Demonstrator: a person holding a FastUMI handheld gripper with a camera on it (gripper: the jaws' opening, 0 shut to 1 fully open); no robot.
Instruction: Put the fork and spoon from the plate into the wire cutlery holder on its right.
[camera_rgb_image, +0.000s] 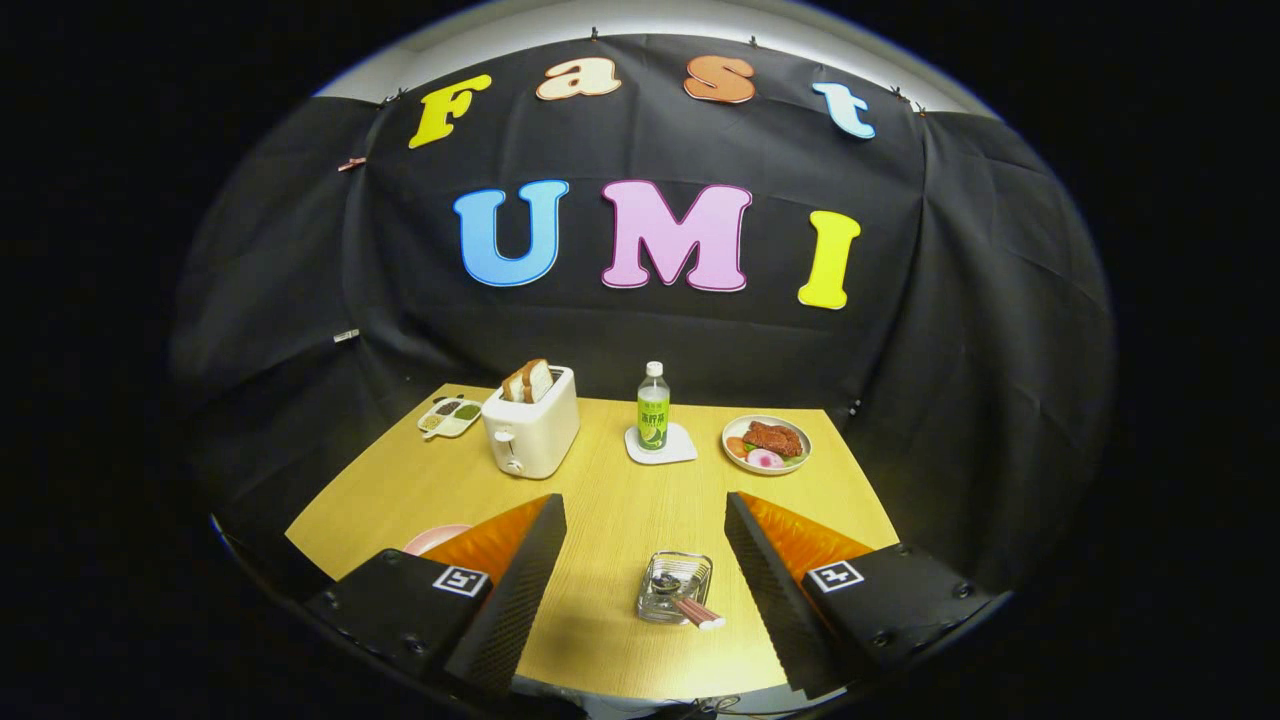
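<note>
Wire glints down low between the fingers — that's the wire cutlery holder (675, 587), sitting on the wooden table (620, 500) with handles already poking out of it toward the camera. What exactly those handles belong to is hard to call; something pinkish-red (698, 611) juts from its near side and a rounded metal end sits inside, so fork and spoon may well be in there already, but I can't confirm both.

Now the gripper (640, 525) — fingers spread wide, nothing between them, hanging above the table's near part with the holder in the gap. It's let go of everything.

Off to the left, a pink plate (432, 538) peeks out from behind the left finger, mostly hidden, so whether any cutlery is left on it can't be judged.

Further back: a white toaster (530, 432) with bread slices up top, a small condiment tray (450, 416) beside it, a green-labelled bottle (653, 408) on a coaster, and a plate of food (766, 444) to the right.

My read — late in the task, possibly finished, pending a look at that plate.
</note>
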